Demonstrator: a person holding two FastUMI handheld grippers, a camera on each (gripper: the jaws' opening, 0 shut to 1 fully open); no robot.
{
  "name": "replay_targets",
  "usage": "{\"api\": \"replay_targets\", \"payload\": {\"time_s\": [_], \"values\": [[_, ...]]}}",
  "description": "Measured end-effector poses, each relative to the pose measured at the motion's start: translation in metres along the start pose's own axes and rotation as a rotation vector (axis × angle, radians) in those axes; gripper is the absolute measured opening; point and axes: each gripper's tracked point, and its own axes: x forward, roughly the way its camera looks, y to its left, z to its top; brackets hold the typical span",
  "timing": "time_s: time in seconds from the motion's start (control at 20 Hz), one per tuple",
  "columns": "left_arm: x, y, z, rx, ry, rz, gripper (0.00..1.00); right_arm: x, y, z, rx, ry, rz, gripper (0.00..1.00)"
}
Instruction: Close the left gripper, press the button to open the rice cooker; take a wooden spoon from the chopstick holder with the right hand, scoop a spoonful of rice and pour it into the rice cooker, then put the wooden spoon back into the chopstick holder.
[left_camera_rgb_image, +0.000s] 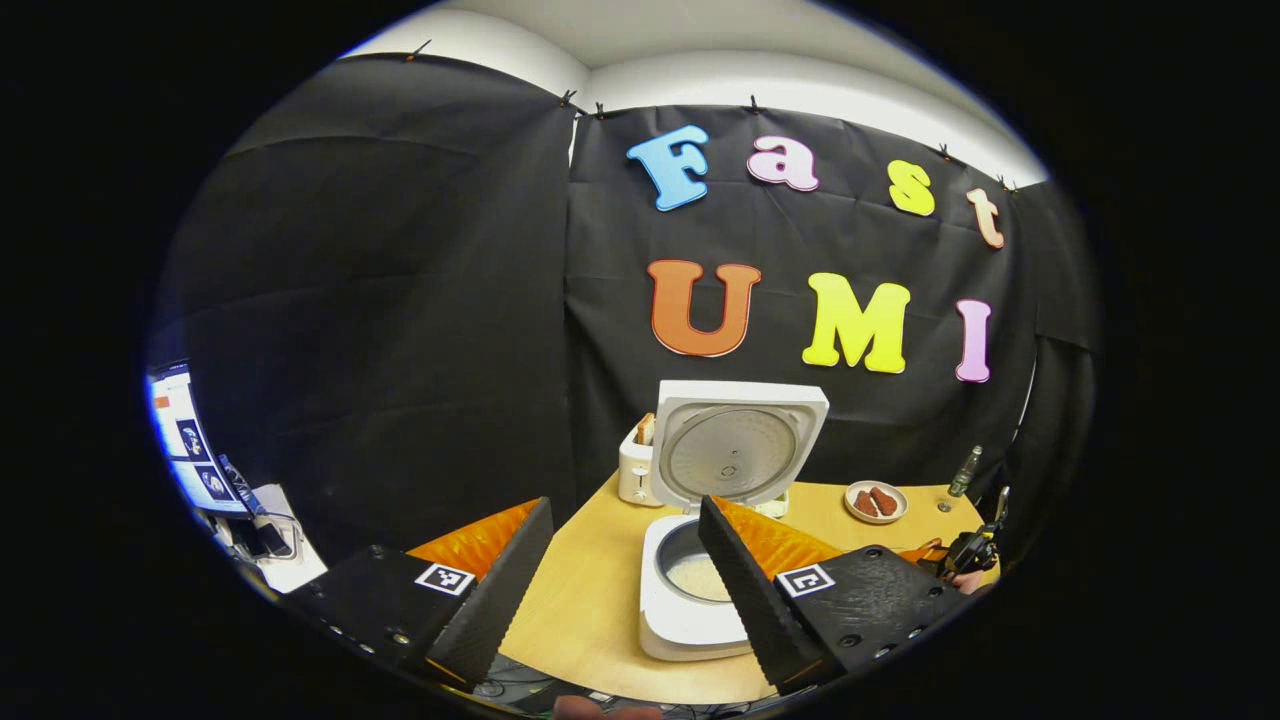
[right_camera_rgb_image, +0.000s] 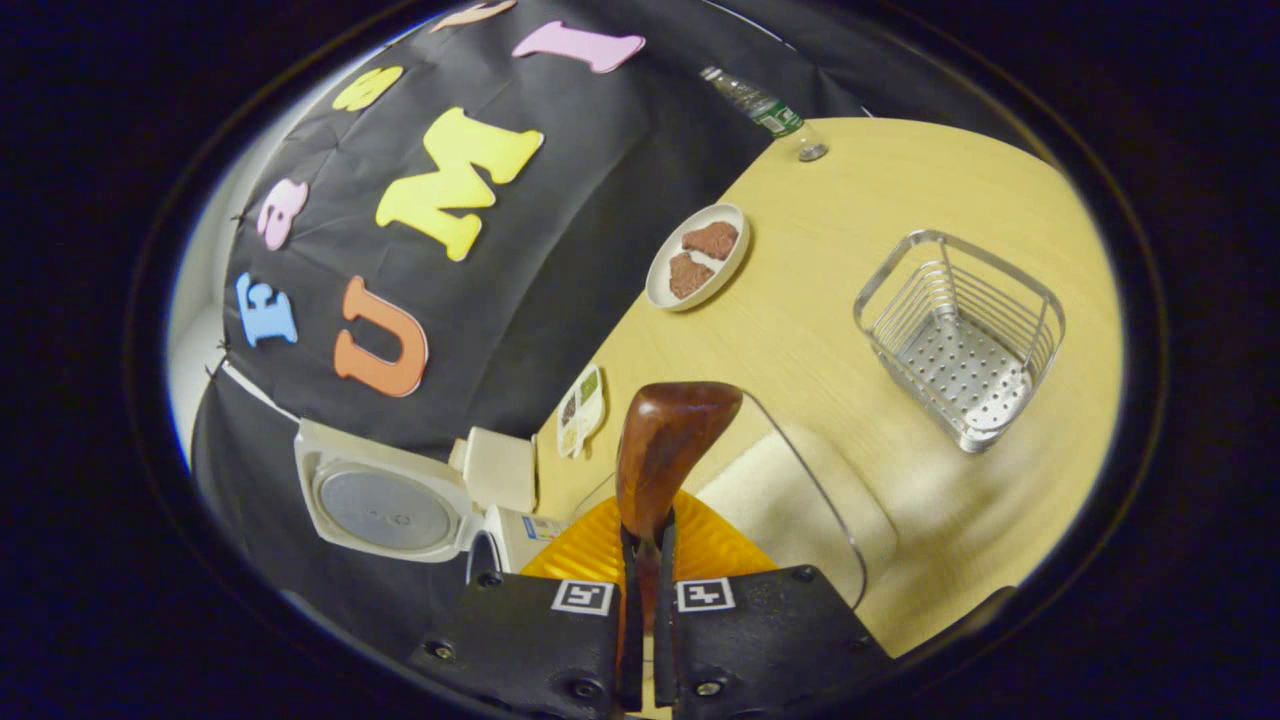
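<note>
Left gripper view: my left gripper (left_camera_rgb_image: 625, 590), fingers wide apart and holding nothing, frames the rice cooker (left_camera_rgb_image: 700, 590) at lower centre, lid up, white rice in its pot. Right gripper view: my right gripper (right_camera_rgb_image: 645, 610) is clamped on the glossy brown wooden spoon (right_camera_rgb_image: 660, 450) at lower centre, above a clear container of rice (right_camera_rgb_image: 800, 500); the empty wire chopstick holder (right_camera_rgb_image: 960, 340) stands right. I judge a tilted bowl would spill grains onto the table (right_camera_rgb_image: 850, 200).

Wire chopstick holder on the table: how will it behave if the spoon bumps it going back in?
The chopstick holder looks like thin open wire, standing empty, so probably light and apt to slide or tip on the smooth table. Likely rigid, not fragile.
</note>
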Motion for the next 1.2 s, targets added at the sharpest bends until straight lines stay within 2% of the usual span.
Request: {"api": "replay_targets", "payload": {"time_s": [0.25,0.55,0.75,0.95,1.05,1.2], "values": [[0.003,-0.03,0.004,-0.017,-0.008,-0.021,0.94,-0.033,0.02,0.043,0.083,-0.035,0.123,0.1],[-0.002,-0.052,0.009,-0.023,-0.031,-0.04,0.94,-0.052,0.086,0.054,0.047,-0.012,0.239,0.09],[-0.01,-0.052,0.006,-0.048,-0.039,-0.02,0.94,-0.037,0.146,0.041,-0.007,0.035,0.312,0.09],[-0.014,-0.045,0.009,-0.07,-0.068,0.004,0.94,-0.012,0.2,0.009,-0.084,0.095,0.36,0.09],[-0.015,-0.043,0.01,-0.074,-0.075,0.009,0.94,0.003,0.219,-0.008,-0.141,0.118,0.371,0.09],[-0.015,-0.034,0.007,-0.067,-0.076,0.017,0.94,0.025,0.234,-0.029,-0.234,0.127,0.348,0.09]]}}
